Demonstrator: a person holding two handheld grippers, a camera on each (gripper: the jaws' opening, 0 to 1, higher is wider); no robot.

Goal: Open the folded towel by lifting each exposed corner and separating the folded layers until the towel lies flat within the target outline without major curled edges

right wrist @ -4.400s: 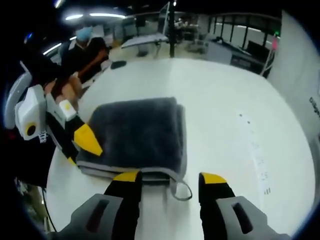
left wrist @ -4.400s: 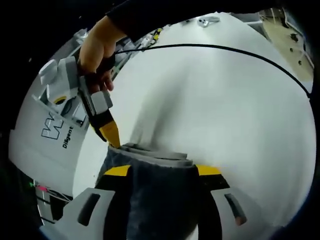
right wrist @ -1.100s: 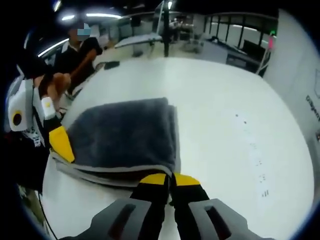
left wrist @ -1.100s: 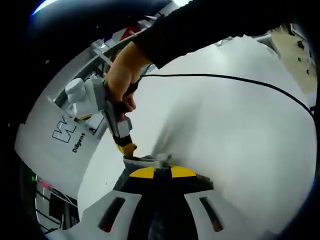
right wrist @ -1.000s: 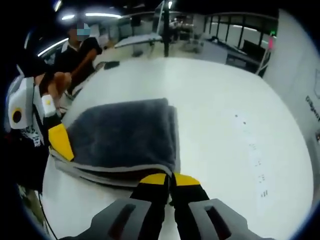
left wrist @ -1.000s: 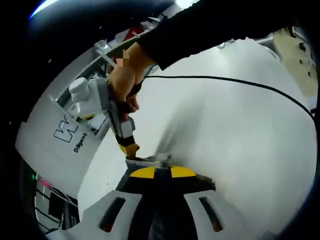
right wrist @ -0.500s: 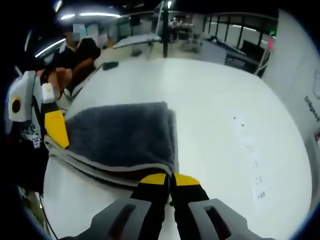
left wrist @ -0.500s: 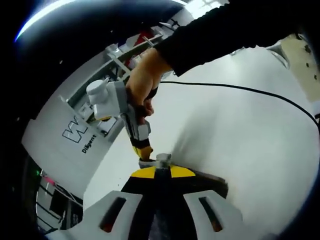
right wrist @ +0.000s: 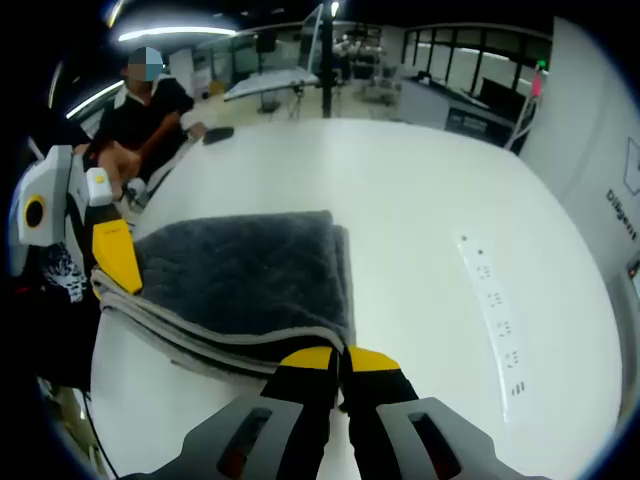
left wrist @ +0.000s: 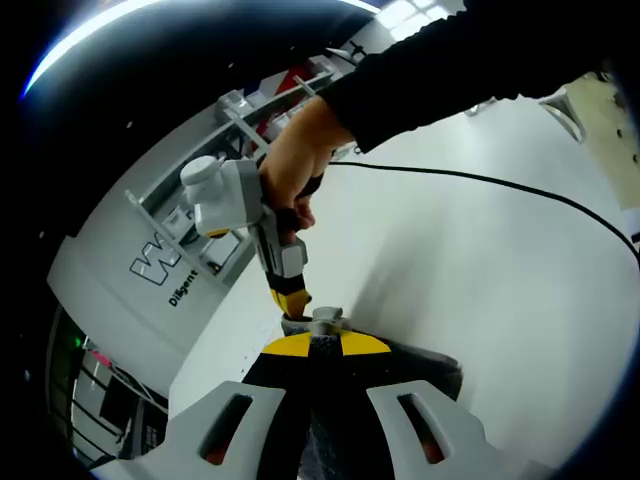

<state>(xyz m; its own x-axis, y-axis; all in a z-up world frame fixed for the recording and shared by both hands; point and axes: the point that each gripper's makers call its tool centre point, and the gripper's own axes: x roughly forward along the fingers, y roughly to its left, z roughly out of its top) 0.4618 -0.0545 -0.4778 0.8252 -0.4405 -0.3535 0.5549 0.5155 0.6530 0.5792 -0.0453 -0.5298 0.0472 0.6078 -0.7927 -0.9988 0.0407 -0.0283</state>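
Note:
The grey folded towel lies on the white table. My right gripper is shut on the towel's near edge, close to its right corner. At the left corner my left gripper, with yellow jaws, is shut on the same edge. That edge is raised a little, and paler layers show beneath the top one. In the left gripper view my left gripper pinches a towel corner. My right gripper, held by a hand, touches the towel just beyond it.
A black cable runs across the table. A pale strip with small marks lies on the table right of the towel. A person sits at the far left edge near a dark object. A white wall panel stands beyond the table.
Both grippers, open at the towel's edge 4.4 s ago, are now shut on it. Over the last second the gripped edge has risen slightly.

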